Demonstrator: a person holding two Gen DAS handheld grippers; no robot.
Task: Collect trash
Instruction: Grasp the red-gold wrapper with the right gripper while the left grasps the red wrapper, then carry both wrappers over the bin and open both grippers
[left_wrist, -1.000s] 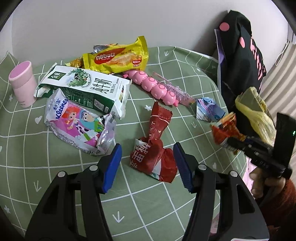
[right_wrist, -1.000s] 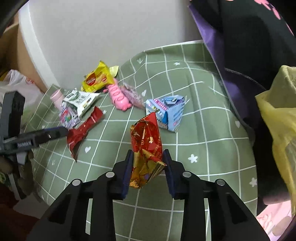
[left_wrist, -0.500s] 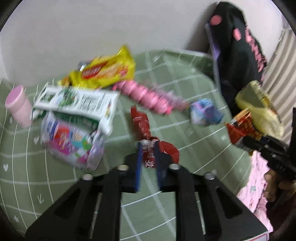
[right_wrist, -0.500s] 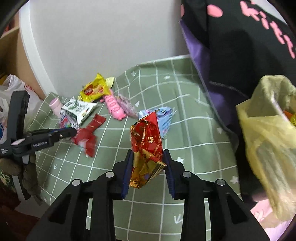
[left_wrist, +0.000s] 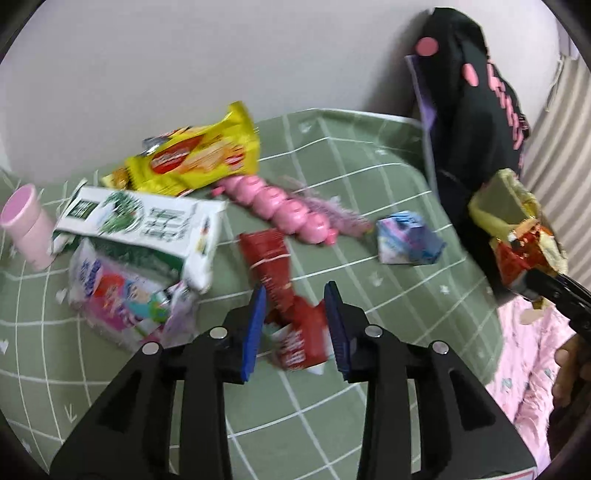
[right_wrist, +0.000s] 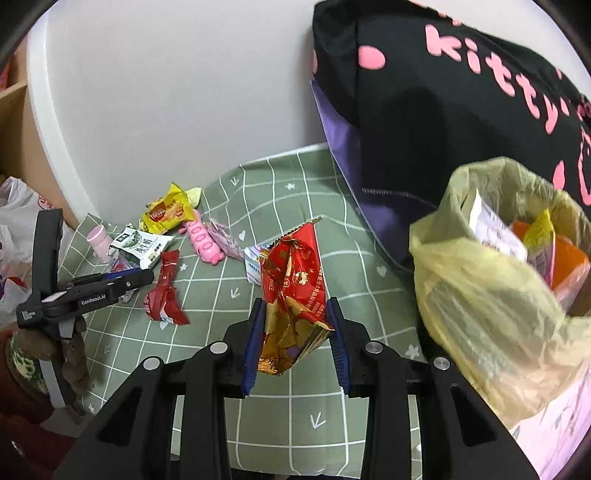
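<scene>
At lower centre, the left gripper (left_wrist: 295, 317) has its jaws closed on the red wrapper (left_wrist: 291, 328). The right gripper (right_wrist: 295, 332) grips the red-gold wrapper (right_wrist: 293, 291); the yellow bag (right_wrist: 480, 295) opens at its right.

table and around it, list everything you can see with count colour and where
yellow wafer packet: 1, yellow, back by wall
milk carton: 1, white-green, left, lying flat
tissue pack: 1, pink-white, front of carton
pink cup: 1, far left
pink pig toy: 1, centre back
blue wrapper: 1, right of centre
red wrapper: 1, between left gripper's fingers
red-gold wrapper: 1, in right gripper
yellow trash bag: 1, right edge
black bag: 1, back right
left gripper: closed on red wrapper
right gripper: holding wrapper
</scene>
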